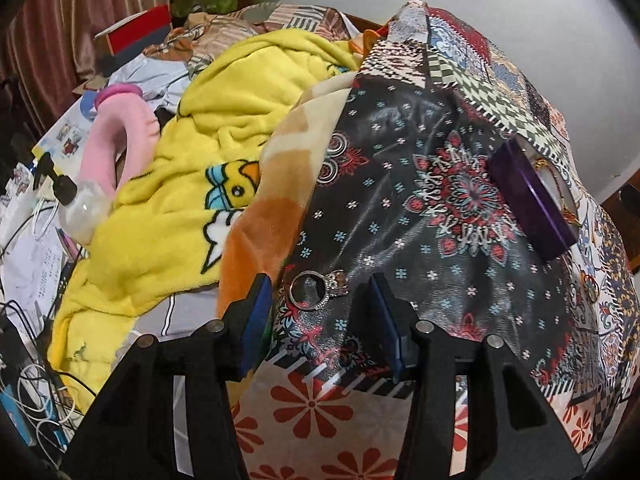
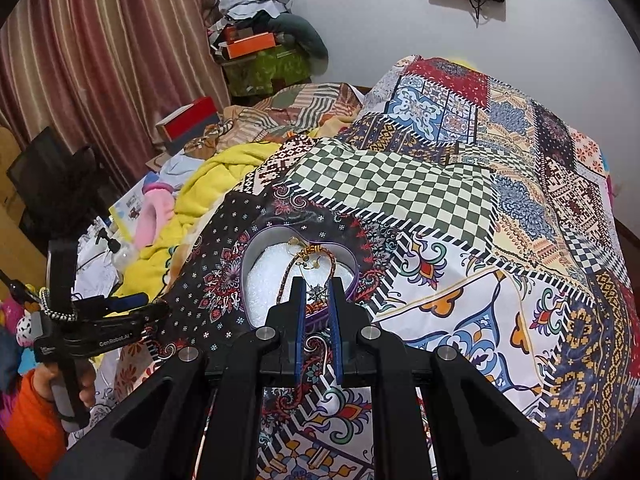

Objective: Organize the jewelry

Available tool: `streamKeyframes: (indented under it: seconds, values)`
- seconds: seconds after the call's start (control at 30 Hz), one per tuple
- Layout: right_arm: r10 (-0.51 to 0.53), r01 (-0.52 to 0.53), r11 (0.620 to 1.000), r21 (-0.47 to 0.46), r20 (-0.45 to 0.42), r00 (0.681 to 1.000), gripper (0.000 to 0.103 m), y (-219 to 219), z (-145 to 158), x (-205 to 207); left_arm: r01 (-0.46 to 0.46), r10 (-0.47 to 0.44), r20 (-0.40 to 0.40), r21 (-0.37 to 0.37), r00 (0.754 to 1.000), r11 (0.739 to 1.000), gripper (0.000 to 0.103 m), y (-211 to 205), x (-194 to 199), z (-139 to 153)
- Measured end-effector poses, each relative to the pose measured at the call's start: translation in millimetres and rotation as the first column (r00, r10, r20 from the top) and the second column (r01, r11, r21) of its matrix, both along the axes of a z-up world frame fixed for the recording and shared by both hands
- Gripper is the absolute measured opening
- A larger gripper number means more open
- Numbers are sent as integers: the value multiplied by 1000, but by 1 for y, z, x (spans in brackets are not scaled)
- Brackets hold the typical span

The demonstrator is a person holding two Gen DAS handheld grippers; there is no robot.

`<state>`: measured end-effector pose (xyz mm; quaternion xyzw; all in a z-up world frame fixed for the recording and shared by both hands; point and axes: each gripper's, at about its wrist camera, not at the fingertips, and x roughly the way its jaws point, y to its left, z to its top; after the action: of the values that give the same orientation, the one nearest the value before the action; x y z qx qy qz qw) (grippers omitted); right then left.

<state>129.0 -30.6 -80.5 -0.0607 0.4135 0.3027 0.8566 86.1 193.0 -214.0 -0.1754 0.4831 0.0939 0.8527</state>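
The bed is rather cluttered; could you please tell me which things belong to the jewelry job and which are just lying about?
Belong to the job:
silver ring
purple heart-shaped box
star pendant
braided cord

Just lying about:
yellow blanket
pink slipper
pump bottle

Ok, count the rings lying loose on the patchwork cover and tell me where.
1: a silver ring lies on the dark floral patch between the open left gripper's fingers. Others may sit hidden in the purple heart-shaped box or the cover's folds.
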Motion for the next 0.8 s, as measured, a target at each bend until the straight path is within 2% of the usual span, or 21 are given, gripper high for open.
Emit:
streamKeyframes:
  seconds: [0.17, 0.27, 0.33, 0.57, 0.8]
  values:
    - [4, -4, 1000, -2, -4, 1000, 10, 4, -2, 1, -12, 12, 8, -39, 1000, 999, 49, 2, 0, -6]
    - [8, -8, 1000, -5, -10, 1000, 10, 6, -6, 2, -7, 7, 16, -46, 1000, 999, 41, 0, 1, -5]
    - [8, -8, 1000, -6, -12, 1000, 10, 7, -7, 2, 1, 0, 14, -37, 1000, 999, 32, -1, 2, -5]
    - [9, -9, 1000, -9, -13, 1000, 10, 10, -7, 3, 7, -9, 28, 48, 1000, 999, 30, -8, 0, 2]
    - [10, -10, 1000, 2, 0, 1000, 10, 11, -2, 5, 42, -60, 121, 146, 991, 988, 30, -23, 1, 42]
